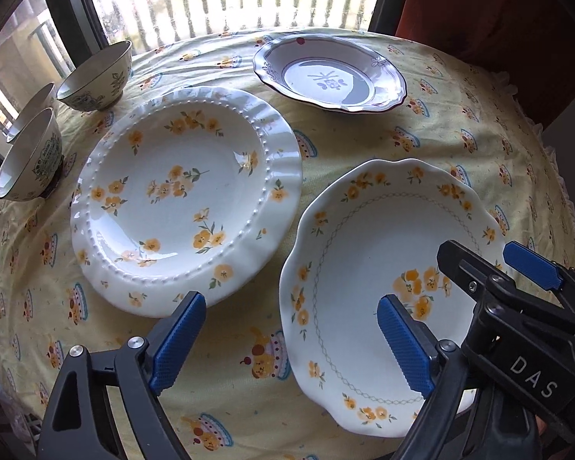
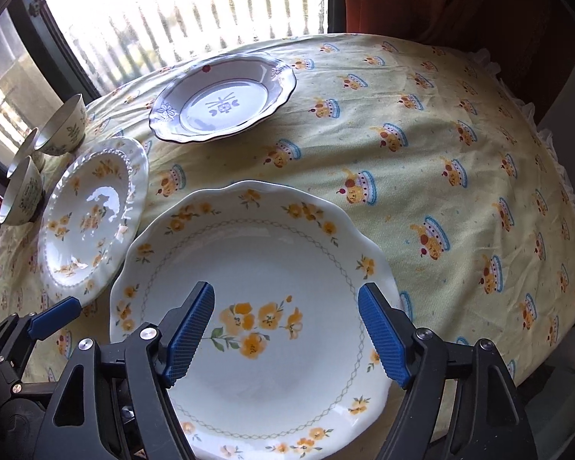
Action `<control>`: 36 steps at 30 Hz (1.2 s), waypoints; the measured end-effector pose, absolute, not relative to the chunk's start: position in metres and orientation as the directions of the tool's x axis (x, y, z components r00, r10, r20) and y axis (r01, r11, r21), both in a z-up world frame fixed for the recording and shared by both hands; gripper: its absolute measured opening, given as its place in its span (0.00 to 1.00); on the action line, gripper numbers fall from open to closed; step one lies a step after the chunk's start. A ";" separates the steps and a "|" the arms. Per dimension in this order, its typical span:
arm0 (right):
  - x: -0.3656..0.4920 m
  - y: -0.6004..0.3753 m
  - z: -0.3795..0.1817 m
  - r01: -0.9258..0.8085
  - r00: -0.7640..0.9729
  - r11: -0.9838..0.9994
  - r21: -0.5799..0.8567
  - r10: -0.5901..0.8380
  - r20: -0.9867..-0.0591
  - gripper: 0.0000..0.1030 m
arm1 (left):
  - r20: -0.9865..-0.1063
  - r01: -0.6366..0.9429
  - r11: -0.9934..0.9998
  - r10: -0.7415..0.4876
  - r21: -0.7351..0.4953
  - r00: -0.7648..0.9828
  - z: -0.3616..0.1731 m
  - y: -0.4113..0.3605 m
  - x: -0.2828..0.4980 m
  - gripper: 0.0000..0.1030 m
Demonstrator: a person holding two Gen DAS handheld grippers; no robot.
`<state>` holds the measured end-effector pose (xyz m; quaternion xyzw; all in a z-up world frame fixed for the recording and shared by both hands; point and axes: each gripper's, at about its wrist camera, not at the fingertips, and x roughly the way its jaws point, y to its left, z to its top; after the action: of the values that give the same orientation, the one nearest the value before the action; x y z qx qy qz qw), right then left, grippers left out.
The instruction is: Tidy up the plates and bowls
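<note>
Only the right wrist view shows the scalloped plate [image 2: 257, 268] whole; both grippers' fingers [image 1: 180, 341] [image 2: 383, 341] spread, empty.

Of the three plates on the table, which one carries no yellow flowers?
The purple-banded plate at the far side by the window. It has a purple rim band and a purple centre motif; the beaded-rim plate and scalloped plate both show yellow flowers.

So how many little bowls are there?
3, all at the table's far left by the window: back bowl, front bowl, and middle bowl, mostly hidden between them.
</note>
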<state>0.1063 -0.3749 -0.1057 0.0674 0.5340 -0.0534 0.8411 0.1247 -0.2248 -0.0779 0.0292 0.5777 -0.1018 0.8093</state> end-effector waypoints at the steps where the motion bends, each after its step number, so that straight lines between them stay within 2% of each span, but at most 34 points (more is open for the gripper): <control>1: 0.106 -0.371 -0.105 0.165 0.430 0.984 0.064 -0.014 -0.903 0.78 | -0.940 0.196 0.978 -0.133 -0.072 0.315 -0.077 -0.221 0.125 0.90; 24: 0.172 -0.271 -0.094 0.205 0.457 0.977 0.060 -0.041 -0.889 0.78 | -0.922 0.141 0.989 -0.101 -0.051 0.373 -0.081 -0.135 0.198 0.89; 31: 0.208 -0.253 -0.110 0.194 0.445 0.980 0.048 -0.044 -0.894 0.78 | -0.930 0.086 0.996 -0.062 -0.033 0.363 -0.098 -0.118 0.226 0.88; 36: 0.227 -0.240 -0.126 0.189 0.429 0.981 0.046 -0.041 -0.902 0.78 | -0.920 0.085 0.996 0.004 0.041 0.391 -0.104 -0.112 0.235 0.87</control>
<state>0.2274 -0.2403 -0.1261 0.0701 0.5298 -0.0683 0.8425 0.2348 -0.1121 -0.1042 0.0406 0.5513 -0.0244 0.8329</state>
